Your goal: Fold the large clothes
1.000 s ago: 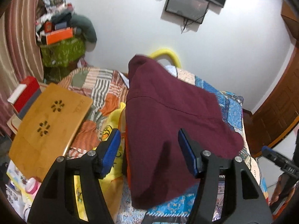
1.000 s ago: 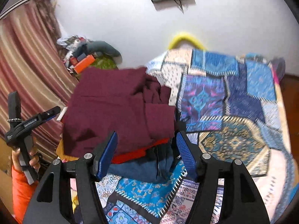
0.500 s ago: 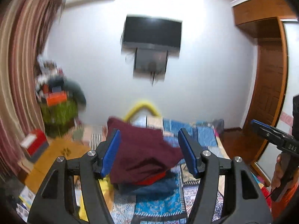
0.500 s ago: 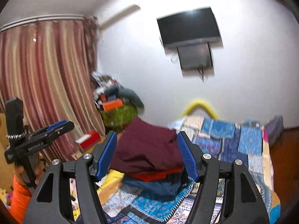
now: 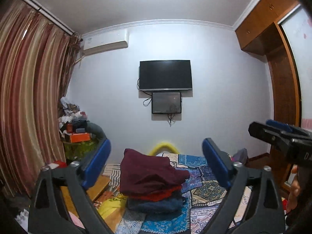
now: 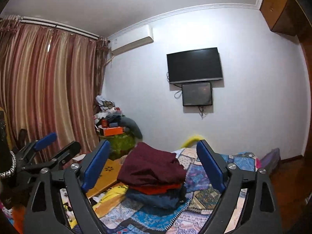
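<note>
- So since a second ago I've pulled both grippers up and back off the pile; back then the maroon garment filled most of both views right past the fingertips, now it sits well ahead and lower, with the whole far wall in shot.
- Left gripper (image 5: 156, 162): jaws have just been opening and now stand wide, nothing between the blue pads (image 5: 97, 163), just air with the stack seen through the gap.
- Right gripper (image 6: 153, 164): same deal, jaws just spread out wide, nothing in them. Each gripper also shows at the edge of the other's camera.
- The maroon garment (image 5: 148, 173) lies folded on top of the stack, over a red piece (image 5: 156, 194) and a dark blue piece (image 5: 156, 204) under that.
- The stack rests on the patchwork bedspread (image 5: 202, 191), toward its left side as I see it.
- Just left of the stack there's yellow cloth (image 5: 109, 206) and a wooden lap tray (image 6: 109, 172) lying flat.
- Further back, left corner: a green covered heap (image 6: 120, 144) piled with boxes and loose clothes, beside the striped curtain (image 6: 48, 89).
- A yellow curved thing (image 5: 163, 147) pokes up behind the bed; can't tell what it is.
- Far wall: a dark TV (image 5: 165, 75) with a smaller screen (image 5: 166, 102) mounted under it, an AC unit (image 5: 105, 45) up left.
</note>
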Tool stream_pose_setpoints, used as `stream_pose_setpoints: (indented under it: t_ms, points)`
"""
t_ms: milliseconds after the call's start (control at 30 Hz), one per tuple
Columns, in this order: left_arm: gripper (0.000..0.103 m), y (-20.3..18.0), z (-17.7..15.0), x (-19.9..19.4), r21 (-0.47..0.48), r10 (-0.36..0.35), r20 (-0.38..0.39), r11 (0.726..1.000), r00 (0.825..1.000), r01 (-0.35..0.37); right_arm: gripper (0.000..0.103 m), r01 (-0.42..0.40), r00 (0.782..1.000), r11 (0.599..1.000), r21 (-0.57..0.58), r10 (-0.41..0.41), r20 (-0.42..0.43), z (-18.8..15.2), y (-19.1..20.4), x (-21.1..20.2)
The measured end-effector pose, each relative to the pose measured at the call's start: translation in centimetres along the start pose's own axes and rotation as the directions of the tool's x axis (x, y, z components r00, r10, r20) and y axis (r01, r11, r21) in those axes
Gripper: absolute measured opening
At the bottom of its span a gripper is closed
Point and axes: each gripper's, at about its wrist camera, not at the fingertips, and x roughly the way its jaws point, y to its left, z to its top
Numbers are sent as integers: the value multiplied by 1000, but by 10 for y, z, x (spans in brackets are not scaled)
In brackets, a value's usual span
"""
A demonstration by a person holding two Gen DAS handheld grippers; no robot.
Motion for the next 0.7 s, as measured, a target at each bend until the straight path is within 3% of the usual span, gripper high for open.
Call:
stream_pose_setpoints:
  t_ms: [133,700]
  points:
    - [102,6,-4,-6,-27,9,-11,1000,1000,-9,102,43,999,999,15,-43,-26,-5,-3,5]
    - [102,0,-16,-18,-12,12,-39,1000,999,-12,103,63,997,998,-8,-64,-39,-16,-1,-8]
